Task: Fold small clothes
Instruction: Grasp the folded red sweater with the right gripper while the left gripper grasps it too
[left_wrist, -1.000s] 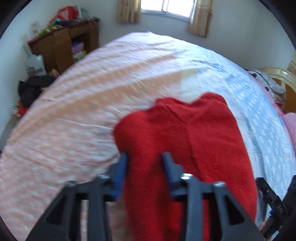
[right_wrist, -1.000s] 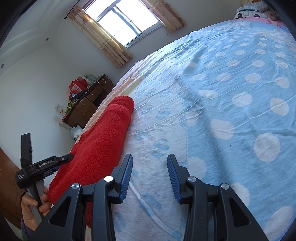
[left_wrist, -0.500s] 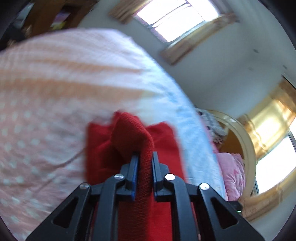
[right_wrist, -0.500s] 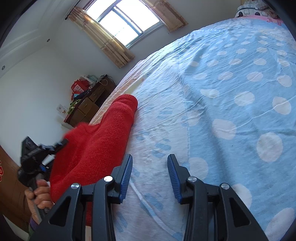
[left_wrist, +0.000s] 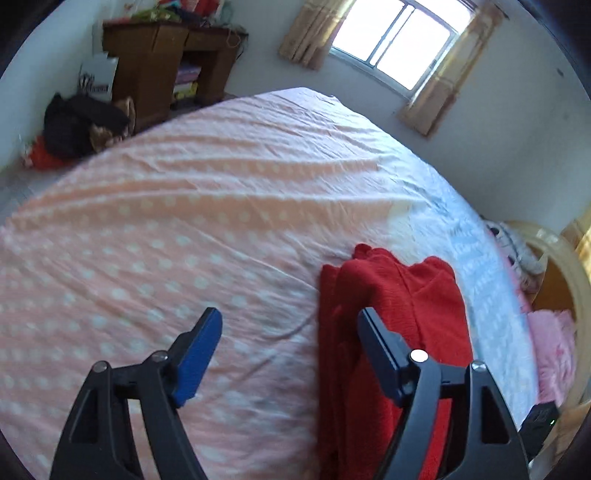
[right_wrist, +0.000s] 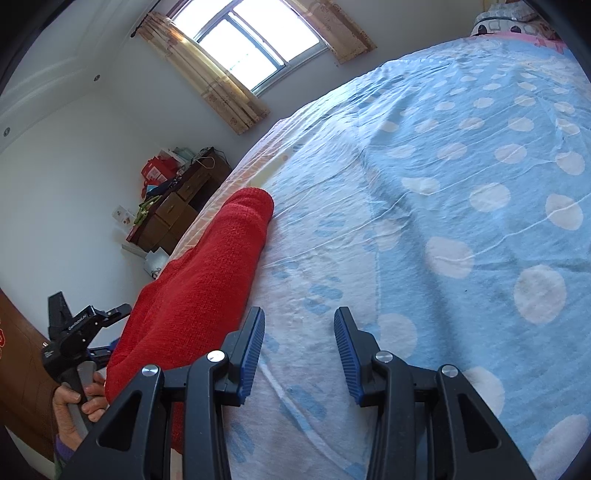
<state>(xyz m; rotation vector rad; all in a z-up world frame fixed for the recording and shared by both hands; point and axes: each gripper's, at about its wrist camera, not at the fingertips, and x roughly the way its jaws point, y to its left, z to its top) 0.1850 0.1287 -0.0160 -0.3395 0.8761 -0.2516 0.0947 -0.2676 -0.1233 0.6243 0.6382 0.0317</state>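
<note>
A red knitted sweater (left_wrist: 406, 295) lies folded lengthwise into a narrow strip on the bed, where the pink sheet (left_wrist: 184, 221) meets the blue dotted sheet (right_wrist: 443, 184). My left gripper (left_wrist: 288, 317) hovers over the sweater's left edge, its jaws opening wide. Only pink sheet shows between them, and the right finger (left_wrist: 380, 343) hangs over the red knit. In the right wrist view the sweater (right_wrist: 207, 280) lies to the left of my right gripper (right_wrist: 299, 317). That gripper stands part open over bare blue sheet and holds nothing. A hand (right_wrist: 74, 402) holds the left gripper's handle at far left.
A wooden desk (left_wrist: 159, 55) with clutter and a dark bag pile (left_wrist: 74, 122) stand beyond the bed's far left corner. A curved headboard (left_wrist: 565, 280) and pink bedding (left_wrist: 554, 343) lie to the right. A curtained window (right_wrist: 251, 48) is behind.
Half a second ago my left gripper was shut on a raised fold of the sweater. It has let go, spread wide and shifted left. The sweater lies narrower. My right gripper has not moved.
</note>
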